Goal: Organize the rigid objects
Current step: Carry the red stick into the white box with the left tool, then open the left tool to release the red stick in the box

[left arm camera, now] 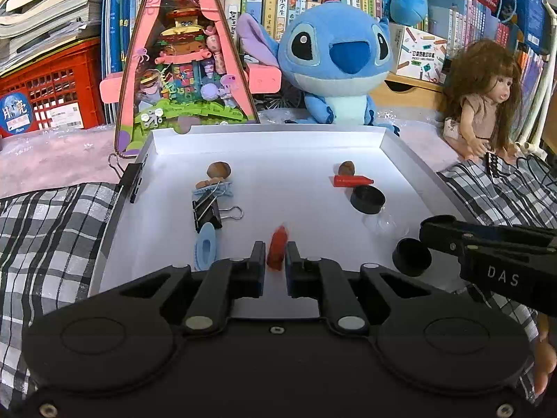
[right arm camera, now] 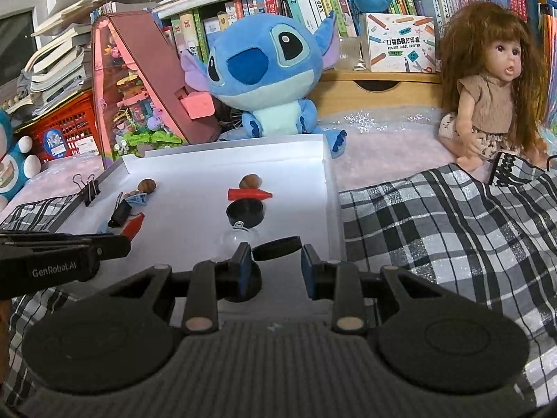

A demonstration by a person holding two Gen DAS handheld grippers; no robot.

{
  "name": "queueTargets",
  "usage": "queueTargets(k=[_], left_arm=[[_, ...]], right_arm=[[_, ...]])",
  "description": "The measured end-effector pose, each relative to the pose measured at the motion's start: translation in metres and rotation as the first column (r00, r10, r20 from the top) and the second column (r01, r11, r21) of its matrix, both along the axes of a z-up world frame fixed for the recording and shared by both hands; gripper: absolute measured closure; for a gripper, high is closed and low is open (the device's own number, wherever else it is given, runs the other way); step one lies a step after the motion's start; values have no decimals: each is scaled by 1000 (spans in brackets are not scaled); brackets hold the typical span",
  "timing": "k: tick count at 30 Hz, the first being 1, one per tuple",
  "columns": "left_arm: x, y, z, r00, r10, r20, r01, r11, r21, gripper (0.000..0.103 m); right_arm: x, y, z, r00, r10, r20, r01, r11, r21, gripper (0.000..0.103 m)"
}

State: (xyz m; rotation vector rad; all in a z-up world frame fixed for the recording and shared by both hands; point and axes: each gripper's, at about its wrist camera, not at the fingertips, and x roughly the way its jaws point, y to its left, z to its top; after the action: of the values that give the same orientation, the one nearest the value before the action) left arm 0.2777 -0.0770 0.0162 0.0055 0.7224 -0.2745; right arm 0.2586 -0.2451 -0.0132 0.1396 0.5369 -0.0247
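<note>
A white tray (left arm camera: pixel 278 139) holds small items. My left gripper (left arm camera: pixel 275 256) is shut on a red crayon-shaped piece (left arm camera: pixel 277 249) near the tray's front. To its left lie a light blue piece (left arm camera: pixel 206 247), a black binder clip (left arm camera: pixel 208 213) and a walnut (left arm camera: pixel 218 169). At the right lie another walnut (left arm camera: pixel 346 167), a second red piece (left arm camera: pixel 351 180), a black round lid (left arm camera: pixel 367 199) and a clear suction cup (left arm camera: pixel 381 224). My right gripper (right arm camera: pixel 276 257) is open around a second black lid (right arm camera: pixel 276 248), which also shows in the left wrist view (left arm camera: pixel 411 257).
A Stitch plush (left arm camera: pixel 334 59), a pink triangular toy house (left arm camera: pixel 184 59) and a long-haired doll (left arm camera: pixel 487 101) stand behind the tray. Plaid cloth (right arm camera: pixel 435 230) lies on both sides. A binder clip (right arm camera: pixel 88 188) grips the tray's left rim. Bookshelves fill the back.
</note>
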Motion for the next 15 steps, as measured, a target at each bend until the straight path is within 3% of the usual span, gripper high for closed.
queueTargets(k=[4, 6, 8, 15], left_arm=[[-3, -2, 1, 1000, -1, 10, 1, 1000, 9, 87], [-7, 0, 4, 1000, 7, 10, -7, 1000, 10, 73], [-15, 1, 8, 999, 7, 31, -8, 1000, 16, 61], [-61, 10, 21, 995, 30, 100, -37, 996, 75, 54]], right_arm=[[-2, 1, 1, 1000, -1, 18, 1, 1000, -1, 61], [-3, 2, 3, 1000, -3, 22, 3, 1000, 1, 50], [-7, 2, 5, 999, -12, 33, 11, 1000, 11, 47], [-45, 20, 11, 994, -41, 104, 43, 999, -23, 33]])
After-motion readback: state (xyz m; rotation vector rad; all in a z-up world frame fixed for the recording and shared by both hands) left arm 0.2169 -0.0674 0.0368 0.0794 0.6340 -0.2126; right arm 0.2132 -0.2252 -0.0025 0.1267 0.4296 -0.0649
